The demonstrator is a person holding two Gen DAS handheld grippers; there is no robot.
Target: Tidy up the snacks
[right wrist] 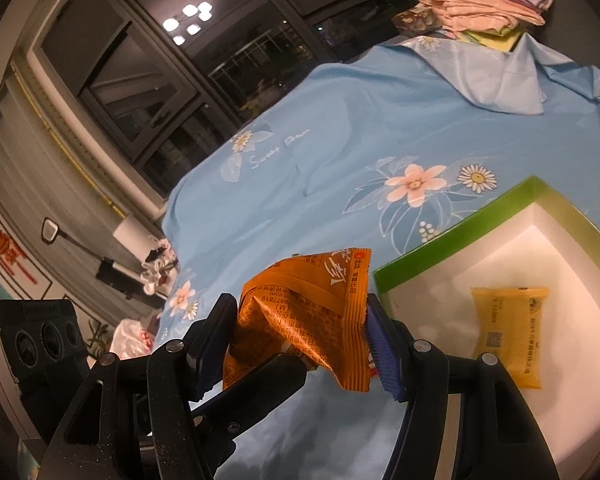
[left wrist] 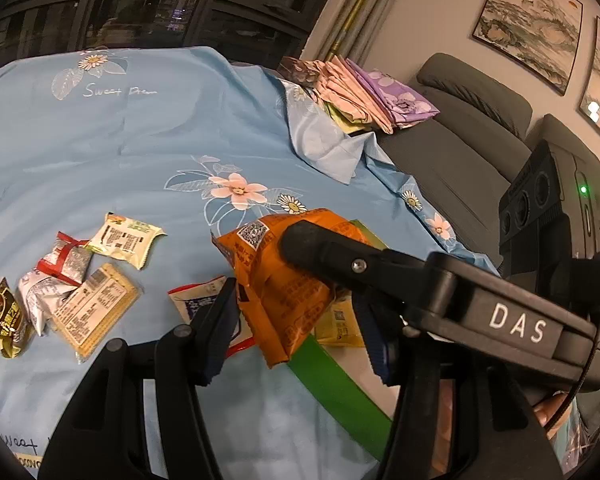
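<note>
An orange snack packet (left wrist: 284,284) sits between the fingers of both grippers above the blue flowered cloth. My left gripper (left wrist: 296,312) closes on its lower part. My right gripper (right wrist: 300,332) grips it too, and its finger (left wrist: 340,256) crosses the left wrist view from the right. The packet also shows in the right wrist view (right wrist: 312,312). A green-rimmed white box (right wrist: 452,252) lies just right of the packet, with a yellow packet (right wrist: 508,332) inside. Several loose snack packets (left wrist: 80,280) lie on the cloth at the left.
A red and white packet (left wrist: 196,300) lies under the left finger. Folded cloths (left wrist: 364,92) are stacked at the far edge by a grey sofa (left wrist: 460,152). The blue cloth (left wrist: 120,140) covers the whole surface. Dark windows stand behind.
</note>
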